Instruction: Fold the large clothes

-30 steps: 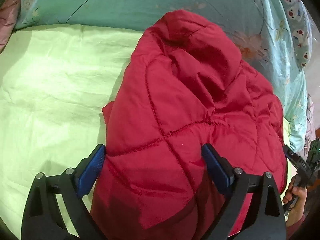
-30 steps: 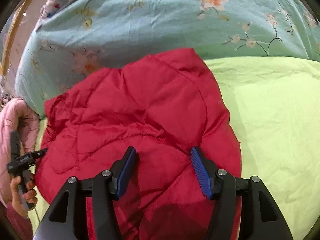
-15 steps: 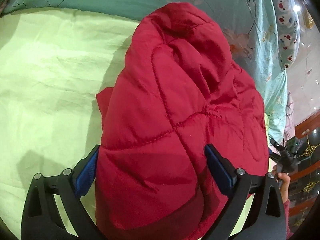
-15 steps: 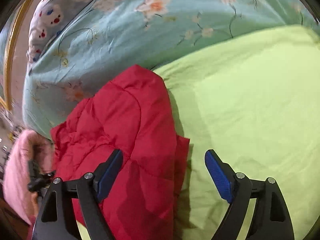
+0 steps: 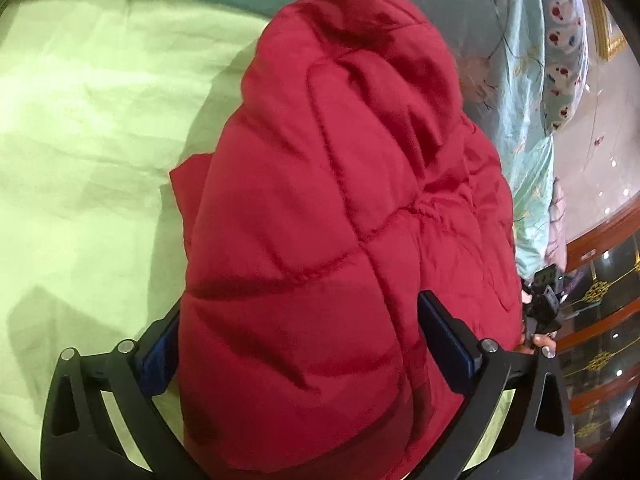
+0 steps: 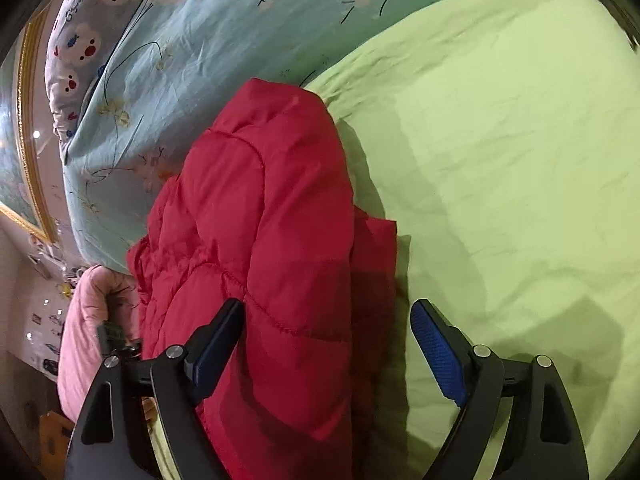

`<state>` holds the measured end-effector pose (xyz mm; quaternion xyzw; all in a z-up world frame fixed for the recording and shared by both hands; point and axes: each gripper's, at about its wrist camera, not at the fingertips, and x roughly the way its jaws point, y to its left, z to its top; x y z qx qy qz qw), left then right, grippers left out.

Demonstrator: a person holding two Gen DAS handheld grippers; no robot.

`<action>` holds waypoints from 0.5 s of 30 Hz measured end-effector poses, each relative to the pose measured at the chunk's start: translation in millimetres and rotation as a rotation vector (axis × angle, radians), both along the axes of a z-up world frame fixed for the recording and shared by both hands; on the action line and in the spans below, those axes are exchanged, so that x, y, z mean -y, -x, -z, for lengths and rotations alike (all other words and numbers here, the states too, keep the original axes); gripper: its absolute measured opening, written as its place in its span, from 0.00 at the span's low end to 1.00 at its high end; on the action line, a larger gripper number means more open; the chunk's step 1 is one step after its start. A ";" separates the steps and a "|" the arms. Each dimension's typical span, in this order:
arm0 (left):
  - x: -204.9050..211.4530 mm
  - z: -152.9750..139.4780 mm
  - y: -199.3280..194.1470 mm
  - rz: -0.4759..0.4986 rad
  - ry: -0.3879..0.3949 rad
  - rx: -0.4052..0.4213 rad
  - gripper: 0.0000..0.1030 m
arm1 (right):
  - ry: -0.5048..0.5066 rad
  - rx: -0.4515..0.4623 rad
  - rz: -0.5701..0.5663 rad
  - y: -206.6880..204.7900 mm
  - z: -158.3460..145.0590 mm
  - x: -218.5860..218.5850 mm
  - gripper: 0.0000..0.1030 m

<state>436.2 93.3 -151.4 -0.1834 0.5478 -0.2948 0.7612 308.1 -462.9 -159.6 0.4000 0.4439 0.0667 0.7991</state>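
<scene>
Item: red quilted jacket [image 5: 340, 240], folded into a thick bundle, lying on the light green sheet [image 5: 80, 140] beside the floral blue duvet [image 6: 200, 60].

We judge it light for its bulk, soft and springy, with a smooth shell likely to slide between pads and puff back open once let go; we would take hold along the stitched seams or at a folded edge, where the layers pinch thin, not across the padded middle. Colour deep red, diamond quilting, surface rumpled, a flat flap poking out on the sheet side. Our left gripper [image 5: 308, 344] straddles the near end of the bundle, its jaws opening, the cloth bulging between them. Our right gripper [image 6: 328, 344] stands wide, the jacket's edge between its jaws, the far pad clear of the cloth.
</scene>
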 end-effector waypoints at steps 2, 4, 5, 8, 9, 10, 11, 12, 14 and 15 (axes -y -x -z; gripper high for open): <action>-5.1 8.7 -2.6 0.010 0.040 -0.036 1.00 | -0.030 -0.002 -0.024 -1.6 3.4 -0.5 0.85; -5.5 14.6 -5.4 0.017 0.066 -0.061 1.00 | -0.069 -0.013 -0.047 -5.4 10.1 -1.4 0.85; -5.4 16.6 -6.7 0.025 0.075 -0.067 1.00 | -0.080 -0.018 -0.057 -5.5 14.9 1.3 0.86; -1.6 18.2 -10.8 0.042 0.070 -0.089 1.00 | -0.091 -0.025 -0.077 -10.5 19.3 -3.0 0.92; 0.6 18.6 -12.7 0.047 0.068 -0.093 1.00 | -0.082 -0.024 -0.092 -13.5 19.5 -7.1 0.93; 3.5 19.1 -14.1 0.054 0.068 -0.104 1.00 | -0.075 -0.025 -0.111 -17.2 19.6 -12.2 0.94; 6.1 19.1 -14.9 0.061 0.068 -0.105 1.00 | -0.074 -0.022 -0.125 -21.0 19.6 -15.9 0.94; 13.7 17.9 -15.8 0.071 0.065 -0.098 1.00 | -0.068 -0.024 -0.154 -25.9 20.0 -23.8 0.93; 19.5 15.7 -12.9 0.091 0.062 -0.075 1.00 | -0.043 -0.038 -0.186 -32.9 19.4 -33.6 0.92; 21.2 14.3 -11.3 0.093 0.062 -0.065 0.97 | -0.034 -0.041 -0.199 -36.1 18.5 -37.4 0.90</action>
